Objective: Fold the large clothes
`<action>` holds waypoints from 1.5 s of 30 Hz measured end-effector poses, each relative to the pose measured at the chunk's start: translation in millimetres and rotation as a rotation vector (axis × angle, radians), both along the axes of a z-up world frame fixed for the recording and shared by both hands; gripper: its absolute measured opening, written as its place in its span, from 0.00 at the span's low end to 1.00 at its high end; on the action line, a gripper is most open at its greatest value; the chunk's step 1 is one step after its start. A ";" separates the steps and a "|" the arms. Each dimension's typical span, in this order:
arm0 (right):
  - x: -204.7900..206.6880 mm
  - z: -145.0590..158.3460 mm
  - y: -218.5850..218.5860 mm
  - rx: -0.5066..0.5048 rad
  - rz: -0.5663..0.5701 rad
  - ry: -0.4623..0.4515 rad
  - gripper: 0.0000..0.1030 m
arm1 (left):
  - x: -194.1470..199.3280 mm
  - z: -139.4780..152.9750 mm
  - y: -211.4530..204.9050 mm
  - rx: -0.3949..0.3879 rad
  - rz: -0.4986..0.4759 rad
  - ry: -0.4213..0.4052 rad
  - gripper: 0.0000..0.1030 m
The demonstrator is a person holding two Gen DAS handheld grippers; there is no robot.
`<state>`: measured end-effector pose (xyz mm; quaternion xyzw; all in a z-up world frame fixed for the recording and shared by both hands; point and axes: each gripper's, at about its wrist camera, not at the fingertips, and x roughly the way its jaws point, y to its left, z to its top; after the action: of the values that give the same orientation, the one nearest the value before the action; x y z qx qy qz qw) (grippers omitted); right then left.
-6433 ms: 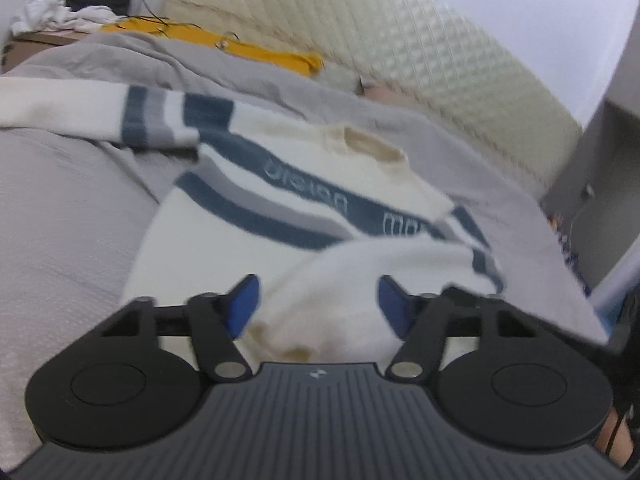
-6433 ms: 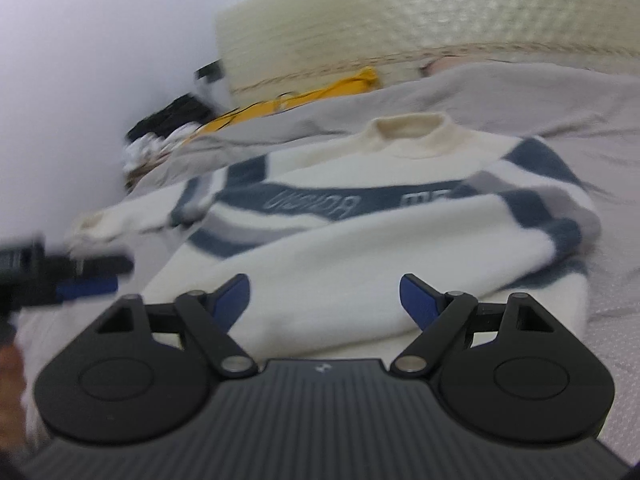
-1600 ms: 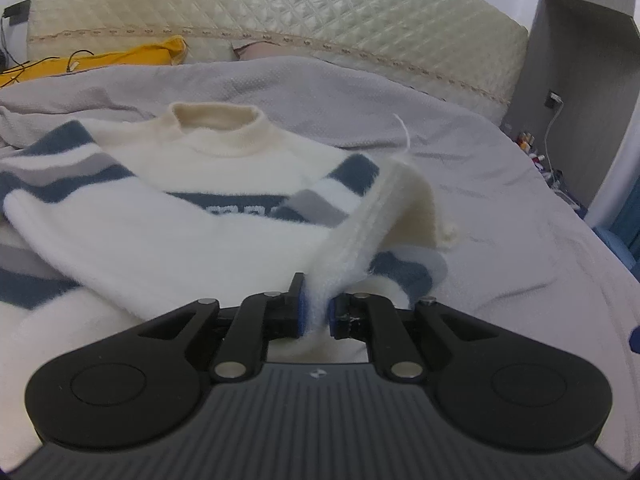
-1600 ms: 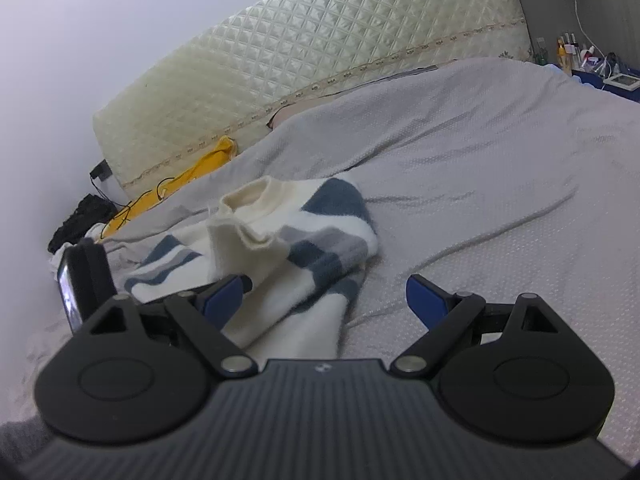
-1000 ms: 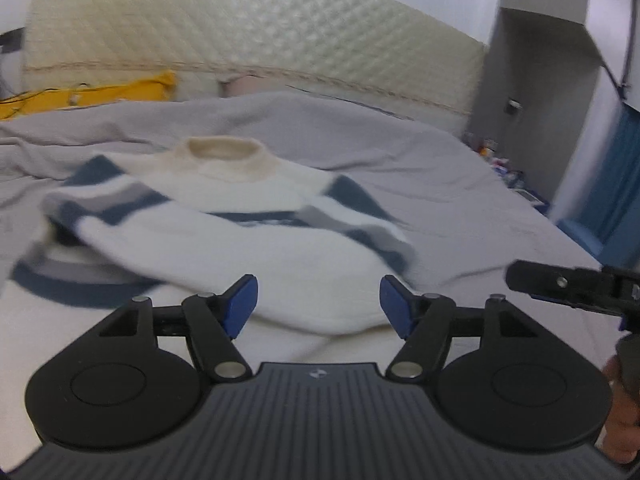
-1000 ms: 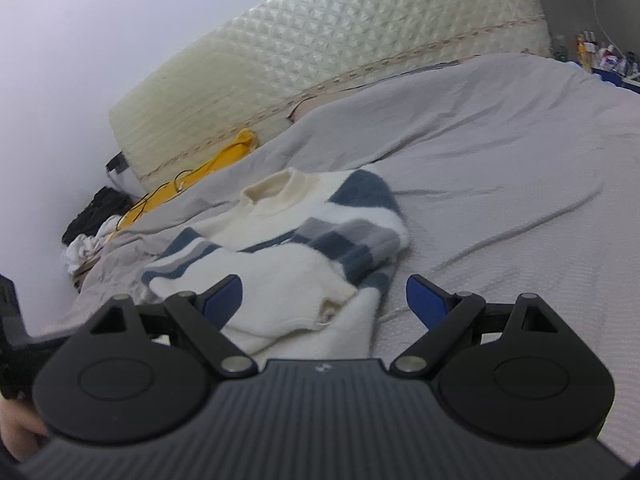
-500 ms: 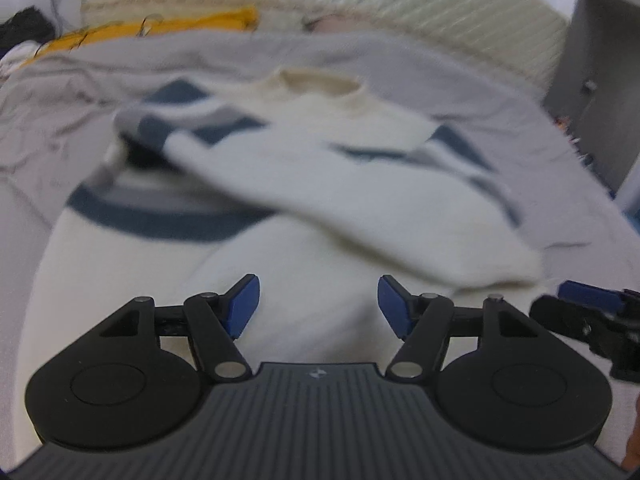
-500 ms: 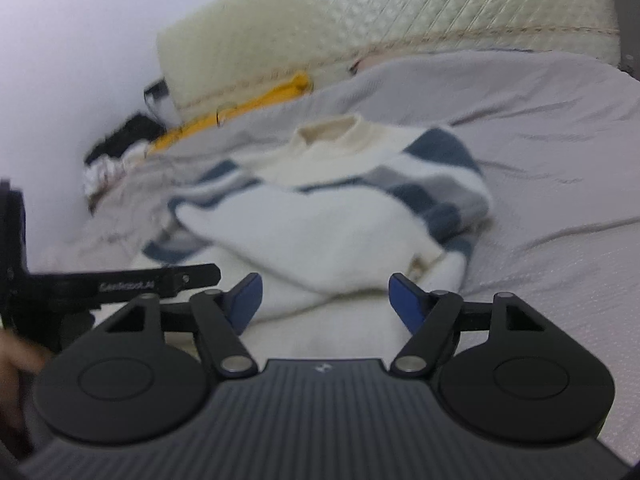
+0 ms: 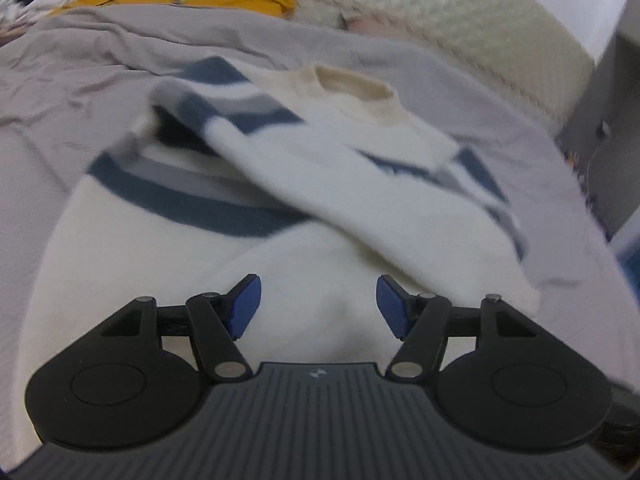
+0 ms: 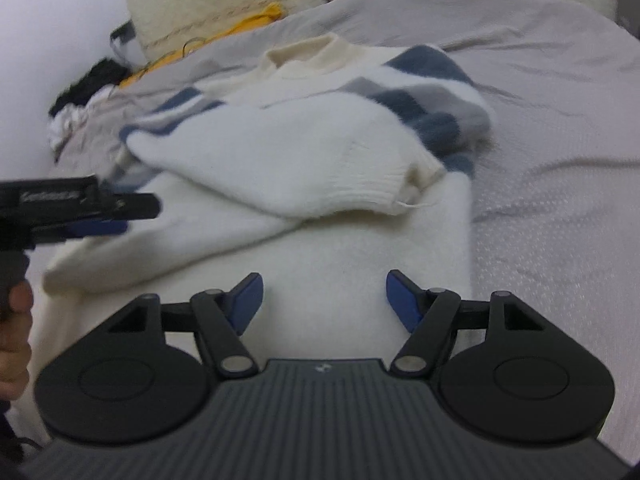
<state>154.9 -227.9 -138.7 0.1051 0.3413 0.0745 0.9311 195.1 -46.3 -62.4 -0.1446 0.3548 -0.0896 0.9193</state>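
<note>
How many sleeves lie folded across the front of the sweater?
2. One sleeve ends with its cuff near the right edge; the other sleeve runs beneath it toward the left. Sweater lies on the bed.

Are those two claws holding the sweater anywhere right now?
No. The left claw and right claw both gape open above the sweater, gripping nothing.

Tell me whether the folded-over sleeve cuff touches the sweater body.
Touching. The right wrist view shows the ribbed sleeve cuff lying directly on the sweater body, no gap.
</note>
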 end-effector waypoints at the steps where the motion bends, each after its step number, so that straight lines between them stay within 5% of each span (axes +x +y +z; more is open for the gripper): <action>1: -3.0 1.9 -3.3 0.022 -0.010 -0.002 0.67 | -4.7 5.0 7.8 -0.020 0.015 -0.004 0.67; 9: -44.5 26.4 -27.3 0.091 -0.126 -0.031 0.69 | -54.2 44.6 67.7 -0.028 0.124 -0.030 0.68; 12: -59.1 32.6 -31.6 0.056 -0.166 -0.023 0.69 | -71.7 48.2 87.8 -0.029 0.148 0.016 0.68; 16: -72.7 31.0 -44.1 0.091 -0.225 0.008 0.81 | -93.3 39.4 115.5 -0.012 0.192 0.092 0.68; 25: -76.1 -23.7 -88.1 0.485 -0.384 0.249 0.82 | -94.9 -7.4 170.3 -0.274 0.287 0.285 0.68; 28: -75.5 -23.8 -82.7 0.504 -0.361 0.252 0.91 | -93.2 -17.3 173.2 -0.319 0.297 0.321 0.69; 34: -66.8 -23.5 -65.9 0.576 -0.259 0.276 0.92 | -95.3 -25.5 176.2 -0.348 0.315 0.349 0.71; 41: -59.4 -23.3 -57.6 0.812 -0.149 0.256 0.92 | -89.6 -39.5 171.6 -0.415 0.303 0.391 0.72; 45: -60.5 -18.3 -55.3 0.859 -0.134 0.211 0.93 | -86.9 -42.1 163.1 -0.379 0.293 0.390 0.72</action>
<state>94.4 -283.2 -157.1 0.5111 0.3651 0.1376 0.7659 108.2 116.8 -104.5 -0.3775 0.4769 0.0086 0.7937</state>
